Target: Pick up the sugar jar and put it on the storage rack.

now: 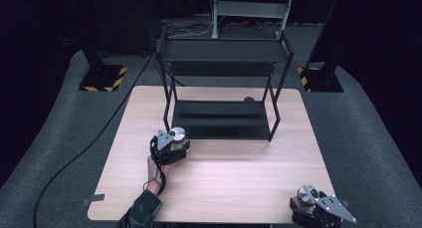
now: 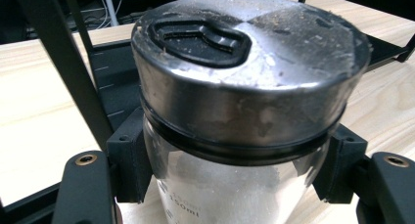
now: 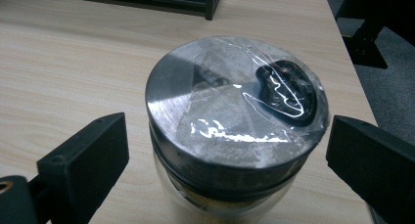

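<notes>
Two metal-lidded glass jars, one at each gripper

We count two jars: the left gripper pinches the first jar just below its brushed steel lid, near the rack's near-left leg; its base is cut off, and only a faint "150ml" print shows on the glass. The second jar, lid under crinkled clear film, stands at the wooden table's near-right corner between the right gripper's spread jaws, pads apart from it; we cannot make out its contents
</notes>
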`<move>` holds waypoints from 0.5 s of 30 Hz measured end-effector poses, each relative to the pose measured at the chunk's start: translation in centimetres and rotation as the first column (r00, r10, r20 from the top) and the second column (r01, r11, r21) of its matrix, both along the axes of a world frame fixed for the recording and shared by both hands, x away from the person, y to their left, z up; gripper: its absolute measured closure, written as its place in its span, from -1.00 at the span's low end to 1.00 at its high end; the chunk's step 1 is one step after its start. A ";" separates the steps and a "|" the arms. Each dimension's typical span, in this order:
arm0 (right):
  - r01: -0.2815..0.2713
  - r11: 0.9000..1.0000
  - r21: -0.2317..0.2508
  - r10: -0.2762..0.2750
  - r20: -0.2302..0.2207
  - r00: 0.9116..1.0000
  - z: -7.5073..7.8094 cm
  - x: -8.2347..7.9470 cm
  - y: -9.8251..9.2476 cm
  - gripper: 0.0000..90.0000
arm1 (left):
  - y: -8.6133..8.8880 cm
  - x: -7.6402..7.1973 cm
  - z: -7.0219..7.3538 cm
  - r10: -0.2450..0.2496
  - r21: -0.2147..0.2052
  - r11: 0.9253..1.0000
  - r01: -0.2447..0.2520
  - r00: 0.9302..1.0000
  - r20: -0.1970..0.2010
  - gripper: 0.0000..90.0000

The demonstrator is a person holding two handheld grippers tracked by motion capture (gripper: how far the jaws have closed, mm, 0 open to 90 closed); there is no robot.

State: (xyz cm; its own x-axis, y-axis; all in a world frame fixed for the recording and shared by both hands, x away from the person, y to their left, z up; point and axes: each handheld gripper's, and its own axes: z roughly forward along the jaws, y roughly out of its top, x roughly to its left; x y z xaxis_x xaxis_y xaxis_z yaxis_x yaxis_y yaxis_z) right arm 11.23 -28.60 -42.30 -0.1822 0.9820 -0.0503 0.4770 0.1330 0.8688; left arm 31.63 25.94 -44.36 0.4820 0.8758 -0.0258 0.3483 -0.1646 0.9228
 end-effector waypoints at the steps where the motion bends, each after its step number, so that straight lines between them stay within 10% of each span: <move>1: -0.001 1.000 0.001 0.001 -0.002 1.000 0.0 0.0 0.0 -0.97 | 0.0 0.1 0.0 -0.002 0.000 1.000 0.002 1.000 0.000 -0.33; 15: 0.003 1.000 0.003 -0.003 -0.008 1.000 -0.1 0.2 -0.1 -0.97 | -0.8 1.1 0.1 -0.019 0.000 1.000 0.019 1.000 -0.011 -0.33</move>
State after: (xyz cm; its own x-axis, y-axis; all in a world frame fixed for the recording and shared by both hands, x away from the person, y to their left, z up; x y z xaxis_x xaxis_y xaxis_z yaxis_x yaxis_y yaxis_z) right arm 11.40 -28.67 -42.44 -0.1799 0.9826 -0.0462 0.4839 0.1293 0.8655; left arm 32.70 25.13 -44.29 0.4985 0.8663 -0.0307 0.3554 -0.1719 0.9188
